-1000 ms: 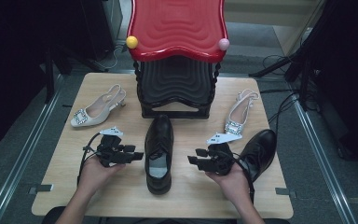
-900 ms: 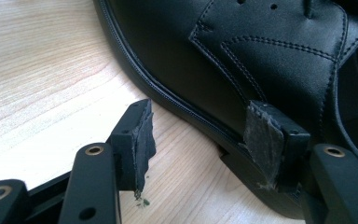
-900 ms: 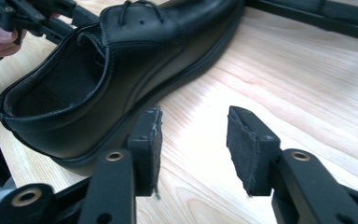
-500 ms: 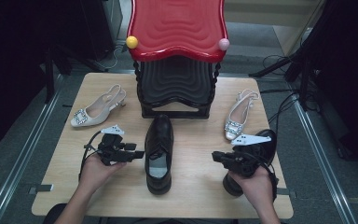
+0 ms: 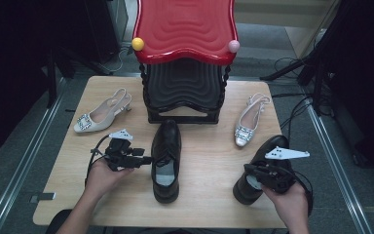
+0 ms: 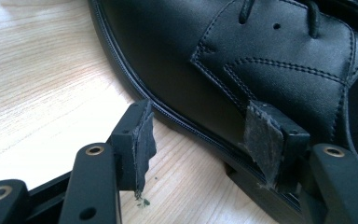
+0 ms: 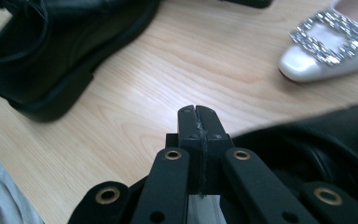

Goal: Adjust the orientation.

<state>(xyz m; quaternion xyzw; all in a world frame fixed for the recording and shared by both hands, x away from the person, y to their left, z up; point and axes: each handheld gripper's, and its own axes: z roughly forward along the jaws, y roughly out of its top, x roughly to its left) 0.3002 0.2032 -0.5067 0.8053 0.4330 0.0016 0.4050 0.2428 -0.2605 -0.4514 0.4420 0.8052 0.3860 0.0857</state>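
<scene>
Resting on the pale wooden table (image 5: 209, 161), a black leather lace-up shoe (image 5: 165, 158) lies at the centre with its toe pointing far, towards the black-and-red wavy stand (image 5: 185, 73). The left gripper (image 5: 141, 160) sits just left of this shoe, jaws spread apart; in the left gripper view one pad (image 6: 137, 142) stands off the welt while the other lies against the shoe's side. At the near right, the right gripper (image 5: 251, 171) has just closed, its jaws pressed flat together (image 7: 198, 122) with nothing between them, beside the second black leather shoe (image 5: 260, 168) near the table's right edge. Two cream slingback heels with sparkly buckles lie farther off, one far left (image 5: 100, 114), one far right (image 5: 248, 122).
</scene>
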